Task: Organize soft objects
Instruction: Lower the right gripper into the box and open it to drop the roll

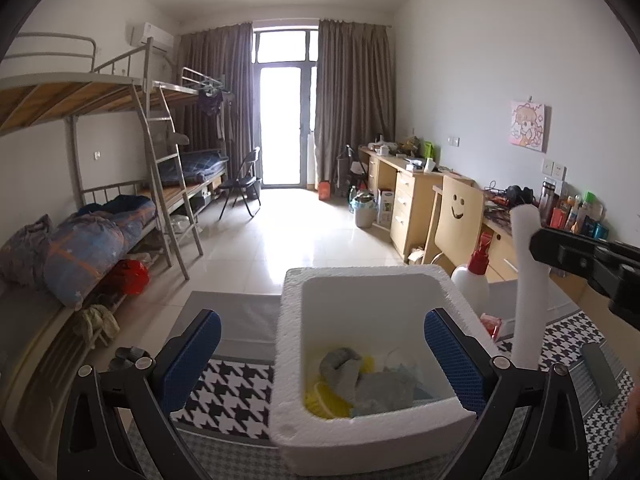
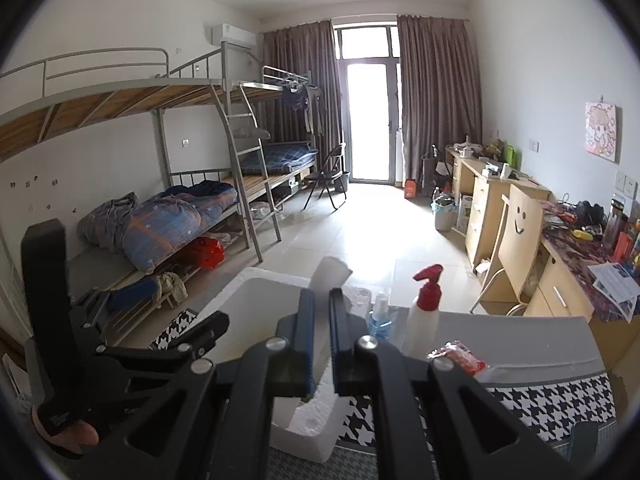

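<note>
A white foam box (image 1: pixel 372 436) stands on the houndstooth cloth (image 1: pixel 228 396). Inside it lie a grey sock (image 1: pixel 342 372), a grey cloth (image 1: pixel 384 394), a yellow item (image 1: pixel 324 402) and a pale blue piece. My left gripper (image 1: pixel 320 360) hangs open over the box's near end, its blue pads wide apart with nothing between them. At the box's right side my right gripper (image 2: pixel 322 300) is shut on a tall white foam strip (image 1: pixel 528 280), which stands upright. In the right wrist view the strip (image 2: pixel 330 272) rises between the pads, and the left gripper (image 2: pixel 176 308) shows at the left.
A white spray bottle with a red nozzle (image 2: pixel 426 308), a small blue bottle (image 2: pixel 378 320) and a red packet (image 2: pixel 460 356) stand beyond the box. A dark flat object (image 1: pixel 600 372) lies on the cloth at the right. Bunk beds line the left wall, desks and a smiley chair (image 1: pixel 460 216) the right.
</note>
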Tool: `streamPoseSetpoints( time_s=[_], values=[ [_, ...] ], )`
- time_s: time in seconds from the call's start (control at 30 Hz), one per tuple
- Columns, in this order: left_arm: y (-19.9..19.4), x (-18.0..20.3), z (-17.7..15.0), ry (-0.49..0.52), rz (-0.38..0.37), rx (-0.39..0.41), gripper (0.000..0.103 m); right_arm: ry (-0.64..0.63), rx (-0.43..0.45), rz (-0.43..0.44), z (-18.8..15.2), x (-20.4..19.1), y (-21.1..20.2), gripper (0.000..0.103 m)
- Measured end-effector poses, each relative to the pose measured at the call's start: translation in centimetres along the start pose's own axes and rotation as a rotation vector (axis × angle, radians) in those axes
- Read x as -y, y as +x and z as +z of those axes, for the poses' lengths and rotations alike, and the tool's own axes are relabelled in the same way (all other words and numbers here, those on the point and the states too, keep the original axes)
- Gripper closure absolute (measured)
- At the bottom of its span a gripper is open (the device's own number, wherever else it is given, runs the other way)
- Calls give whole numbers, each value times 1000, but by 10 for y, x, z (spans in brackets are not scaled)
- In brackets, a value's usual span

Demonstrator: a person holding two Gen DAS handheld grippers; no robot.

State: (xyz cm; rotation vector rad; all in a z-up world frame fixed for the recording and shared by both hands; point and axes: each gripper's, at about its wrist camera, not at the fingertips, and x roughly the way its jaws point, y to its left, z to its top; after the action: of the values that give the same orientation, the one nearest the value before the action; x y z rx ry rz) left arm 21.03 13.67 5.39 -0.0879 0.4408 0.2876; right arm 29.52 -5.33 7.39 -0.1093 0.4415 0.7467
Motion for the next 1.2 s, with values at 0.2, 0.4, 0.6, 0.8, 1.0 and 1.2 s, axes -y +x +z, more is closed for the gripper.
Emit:
streamPoseSetpoints(
  time_s=[0.2, 0.4, 0.6, 0.8, 1.0, 1.2],
  values=[
    [-10, -11, -4, -11, 26, 17, 1, -7, -14, 10, -1, -9, 12, 94],
    [-16, -17, -10, -14, 37, 20, 1, -7, -37, 15, -3, -14, 24, 94],
    [-20, -23, -16, -15, 39, 17, 1, -1, -60, 24, -4, -17, 34, 94],
    [-26, -30, -20, -20, 43, 22, 1, -5, -92, 16, -7, -20, 45, 94],
    [-26, -37, -24, -29, 57, 13, 1, 2, -136, 13, -12, -20, 59, 94],
    [-27, -43, -27, -40, 64, 11, 1, -10, -163, 12, -14, -24, 68, 94]
  ],
)
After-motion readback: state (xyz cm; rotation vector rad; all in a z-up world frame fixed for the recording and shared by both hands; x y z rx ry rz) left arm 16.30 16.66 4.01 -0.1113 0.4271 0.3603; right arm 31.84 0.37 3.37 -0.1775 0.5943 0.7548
